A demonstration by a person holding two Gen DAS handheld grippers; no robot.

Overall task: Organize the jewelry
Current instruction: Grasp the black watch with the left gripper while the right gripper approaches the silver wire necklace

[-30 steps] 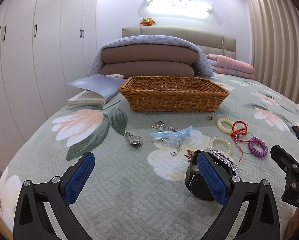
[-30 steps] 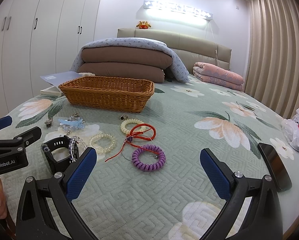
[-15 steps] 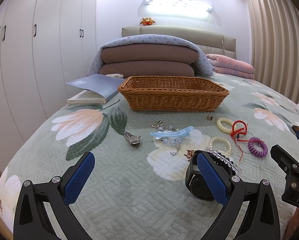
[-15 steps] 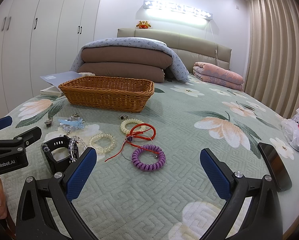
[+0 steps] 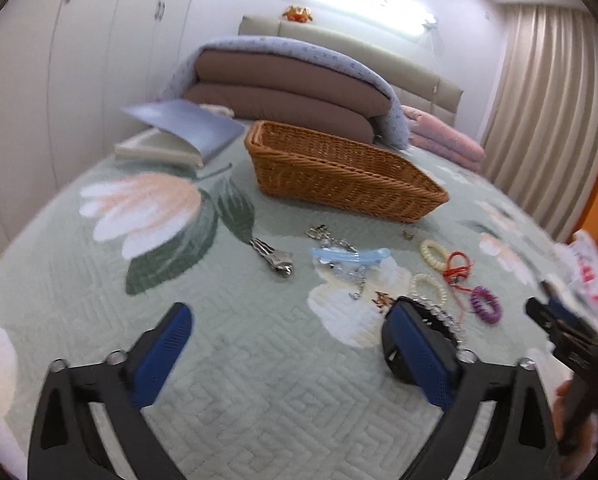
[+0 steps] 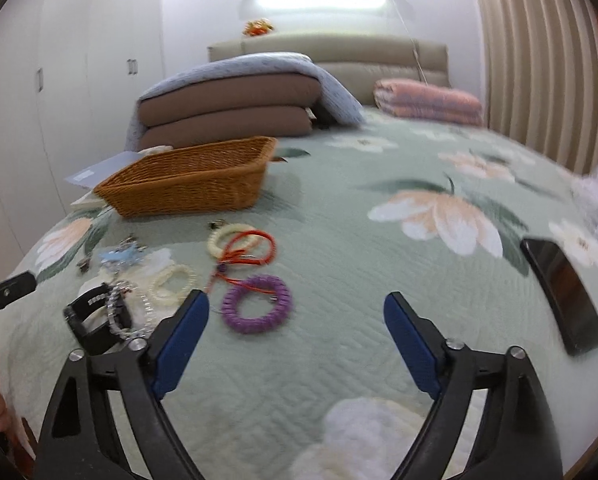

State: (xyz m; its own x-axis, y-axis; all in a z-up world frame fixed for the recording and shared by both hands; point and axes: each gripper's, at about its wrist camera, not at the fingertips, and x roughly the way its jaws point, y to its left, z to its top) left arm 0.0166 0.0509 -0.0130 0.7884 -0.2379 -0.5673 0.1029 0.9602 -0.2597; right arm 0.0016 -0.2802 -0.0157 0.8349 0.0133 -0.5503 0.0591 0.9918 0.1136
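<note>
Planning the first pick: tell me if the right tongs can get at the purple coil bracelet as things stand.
Probably yes. The right tongs are open and empty, and the purple coil bracelet lies flat on the bedspread just ahead of the left finger, nothing covering it.

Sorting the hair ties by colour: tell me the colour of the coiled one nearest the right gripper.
Purple coil tie, clearest in the right wrist view.

Home bedroom: bed [image 6: 379,184], wardrobes [image 5: 59,60]
</note>
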